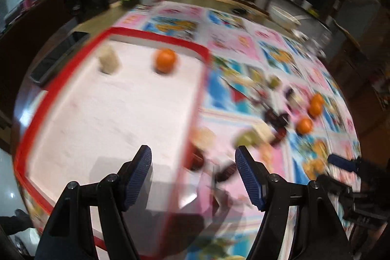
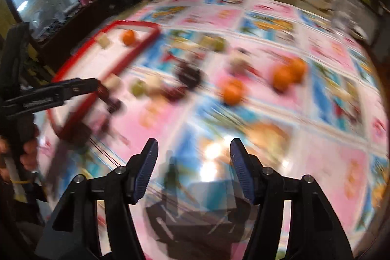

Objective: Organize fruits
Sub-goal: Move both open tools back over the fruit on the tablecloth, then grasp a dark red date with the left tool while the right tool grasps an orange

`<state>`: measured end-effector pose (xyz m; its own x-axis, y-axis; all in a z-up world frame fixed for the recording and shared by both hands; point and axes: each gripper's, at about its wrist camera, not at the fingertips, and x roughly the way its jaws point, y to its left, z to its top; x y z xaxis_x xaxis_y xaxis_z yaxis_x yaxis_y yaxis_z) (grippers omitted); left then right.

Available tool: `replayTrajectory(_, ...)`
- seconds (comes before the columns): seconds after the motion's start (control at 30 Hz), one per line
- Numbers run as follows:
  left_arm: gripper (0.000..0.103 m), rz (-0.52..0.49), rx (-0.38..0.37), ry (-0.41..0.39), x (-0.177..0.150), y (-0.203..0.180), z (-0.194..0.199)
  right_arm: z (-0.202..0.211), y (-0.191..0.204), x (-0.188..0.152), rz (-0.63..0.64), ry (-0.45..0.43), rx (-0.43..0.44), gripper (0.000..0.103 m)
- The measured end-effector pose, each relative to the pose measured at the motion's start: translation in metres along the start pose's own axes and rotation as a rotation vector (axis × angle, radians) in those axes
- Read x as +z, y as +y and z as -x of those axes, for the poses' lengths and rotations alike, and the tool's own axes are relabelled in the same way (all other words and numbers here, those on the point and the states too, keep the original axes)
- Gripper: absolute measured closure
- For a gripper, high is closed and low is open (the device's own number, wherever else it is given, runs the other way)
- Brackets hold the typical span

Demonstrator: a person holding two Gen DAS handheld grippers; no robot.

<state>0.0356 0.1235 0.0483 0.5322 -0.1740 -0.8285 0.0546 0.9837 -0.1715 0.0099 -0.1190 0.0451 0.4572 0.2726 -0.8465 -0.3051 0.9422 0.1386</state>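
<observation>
Below the left gripper (image 1: 193,171) — ribbed blue pads, jaws spread, empty — lies a white, red-rimmed tray (image 1: 156,34) holding a round orange (image 1: 165,60) and a pale lump (image 1: 109,62); most of its floor is bare. From the right wrist, the right gripper (image 2: 193,162), jaws spread, hovers over glossy patterned tablecloth (image 2: 336,169) — three loose oranges (image 2: 232,90) ahead.

Left gripper (image 1: 193,160): black plastic frame, two angular arms, each ending in a dark blue ribbed pad (image 1: 140,173). Round silver screws at the arm joints. Right gripper (image 2: 193,152): identical build, black frame, blue ribbed pads (image 2: 146,169), silver screws. Markings too blurred to read.
</observation>
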Motion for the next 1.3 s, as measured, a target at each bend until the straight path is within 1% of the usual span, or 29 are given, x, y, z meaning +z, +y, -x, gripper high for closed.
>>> replayTrajectory(0.03,0.032,-0.022,-0.005,0.010,-0.005,-0.010,-0.003,0.003,-0.011,-0.008,-0.014,0.003,-0.017,0.040)
replayTrajectory(0.07,0.027,-0.053,0.013,0.017,-0.009,-0.021,-0.006,0.004,-0.021,-0.013,-0.030,0.006,-0.022,0.040)
replayTrajectory(0.1,0.026,-0.086,0.044,0.003,-0.012,-0.028,-0.006,0.005,-0.032,-0.019,-0.057,0.011,-0.024,0.040)
replayTrajectory(0.13,0.026,-0.124,0.059,-0.009,-0.015,-0.036,-0.007,0.007,-0.040,-0.022,-0.075,0.010,-0.024,0.040)
replayTrajectory(0.17,0.026,-0.144,0.046,-0.009,-0.019,-0.040,-0.007,0.008,-0.046,-0.025,-0.093,0.007,-0.023,0.040)
replayTrajectory(0.23,0.026,-0.143,0.028,-0.006,-0.025,-0.042,-0.006,0.011,-0.056,-0.030,-0.128,0.003,-0.008,0.040)
replayTrajectory(0.33,0.026,-0.155,0.023,-0.011,-0.031,-0.041,-0.003,0.010,-0.066,-0.036,-0.156,-0.002,0.012,0.040)
replayTrajectory(0.4,0.029,-0.182,0.021,-0.026,-0.032,-0.042,0.006,0.008,-0.068,-0.037,-0.162,-0.001,0.021,0.040)
replayTrajectory(0.47,0.030,-0.217,0.033,-0.088,-0.036,-0.047,0.027,0.006,-0.069,-0.039,-0.168,-0.005,0.038,0.040)
replayTrajectory(0.5,0.029,-0.243,0.054,-0.130,-0.037,-0.050,0.036,0.005,-0.070,-0.040,-0.168,-0.006,0.047,0.040)
replayTrajectory(0.53,0.028,-0.290,0.109,-0.193,-0.042,-0.055,0.051,0.004,-0.071,-0.040,-0.170,-0.008,0.054,0.040)
replayTrajectory(0.57,0.028,-0.314,0.118,-0.210,-0.044,-0.059,0.056,0.003,-0.072,-0.040,-0.170,-0.010,0.059,0.039)
replayTrajectory(0.6,0.028,-0.327,0.099,-0.205,-0.046,-0.062,0.060,0.002,-0.072,-0.040,-0.170,-0.012,0.066,0.037)
replayTrajectory(0.67,0.028,-0.302,0.023,-0.154,-0.045,-0.065,0.055,0.001,-0.072,-0.038,-0.171,-0.018,0.077,0.037)
replayTrajectory(0.77,0.029,-0.242,-0.037,-0.093,-0.043,-0.071,0.034,0.000,-0.072,-0.034,-0.170,-0.019,0.093,0.037)
replayTrajectory(0.83,0.036,-0.201,-0.047,-0.059,-0.040,-0.071,0.017,-0.001,-0.070,-0.032,-0.159,-0.015,0.099,0.037)
replayTrajectory(0.87,0.048,-0.171,-0.059,-0.036,-0.039,-0.070,0.008,-0.001,-0.069,-0.032,-0.154,-0.015,0.099,0.037)
replayTrajectory(0.9,0.053,-0.154,-0.073,-0.020,-0.037,-0.068,0.001,-0.001,-0.069,-0.032,-0.147,-0.014,0.100,0.037)
replayTrajectory(1.0,0.056,-0.099,-0.045,0.005,-0.036,-0.059,-0.013,-0.001,-0.070,-0.033,-0.145,-0.012,0.105,0.037)
replayTrajectory(1.1,0.057,-0.041,-0.046,0.017,-0.034,-0.049,-0.023,-0.001,-0.074,-0.031,-0.151,-0.017,0.107,0.037)
replayTrajectory(1.13,0.057,-0.035,-0.040,0.025,-0.033,-0.048,-0.026,0.000,-0.075,-0.030,-0.154,-0.020,0.109,0.037)
replayTrajectory(1.17,0.060,-0.028,-0.039,0.025,-0.032,-0.046,-0.028,-0.001,-0.077,-0.028,-0.158,-0.022,0.110,0.037)
replayTrajectory(1.3,0.063,-0.005,-0.057,0.014,-0.028,-0.043,-0.030,-0.004,-0.079,-0.017,-0.159,-0.027,0.115,0.037)
